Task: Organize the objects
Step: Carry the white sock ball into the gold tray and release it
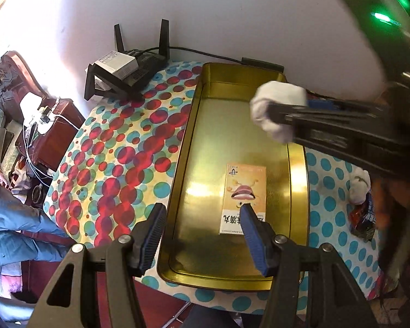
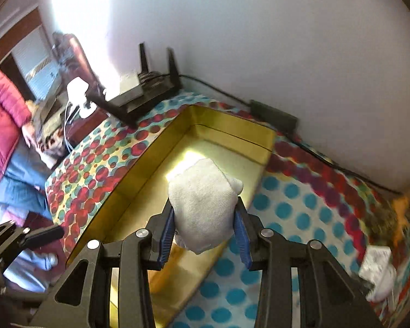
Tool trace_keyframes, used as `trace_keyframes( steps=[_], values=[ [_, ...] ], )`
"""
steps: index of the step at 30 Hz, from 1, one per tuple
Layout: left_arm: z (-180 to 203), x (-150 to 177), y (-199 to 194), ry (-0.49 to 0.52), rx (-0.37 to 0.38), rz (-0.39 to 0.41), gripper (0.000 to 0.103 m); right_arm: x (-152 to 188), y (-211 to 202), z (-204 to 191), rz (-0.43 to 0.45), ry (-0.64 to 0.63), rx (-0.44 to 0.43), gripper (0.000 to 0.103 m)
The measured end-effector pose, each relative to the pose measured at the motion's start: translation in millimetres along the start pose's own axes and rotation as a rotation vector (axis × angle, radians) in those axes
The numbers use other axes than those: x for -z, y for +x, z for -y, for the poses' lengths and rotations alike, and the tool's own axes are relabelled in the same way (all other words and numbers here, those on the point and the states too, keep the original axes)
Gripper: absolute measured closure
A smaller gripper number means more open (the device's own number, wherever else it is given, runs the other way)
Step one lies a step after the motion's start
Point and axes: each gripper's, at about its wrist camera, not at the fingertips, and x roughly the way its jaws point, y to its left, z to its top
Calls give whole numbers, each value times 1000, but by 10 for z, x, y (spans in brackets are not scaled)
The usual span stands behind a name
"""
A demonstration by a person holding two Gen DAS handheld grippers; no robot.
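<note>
The left gripper hangs with its jaws spread and empty, 1 blue pad over the tin's near wall, the other over a small printed box lying flat on the floor of the gold tin. Further in, the right gripper is clamped on a rolled white sock, held above the tin's middle. Another white bundle lies on the dotted tablecloth beside the tin. A black router stands by the wall.
</note>
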Motion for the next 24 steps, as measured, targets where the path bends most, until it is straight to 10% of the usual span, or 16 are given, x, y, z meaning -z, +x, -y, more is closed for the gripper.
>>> trace_keyframes(
  steps=[24],
  values=[
    [-159, -25, -47, -29, -4, 20, 45, -90, 615, -131, -64, 4, -18, 53]
  ],
)
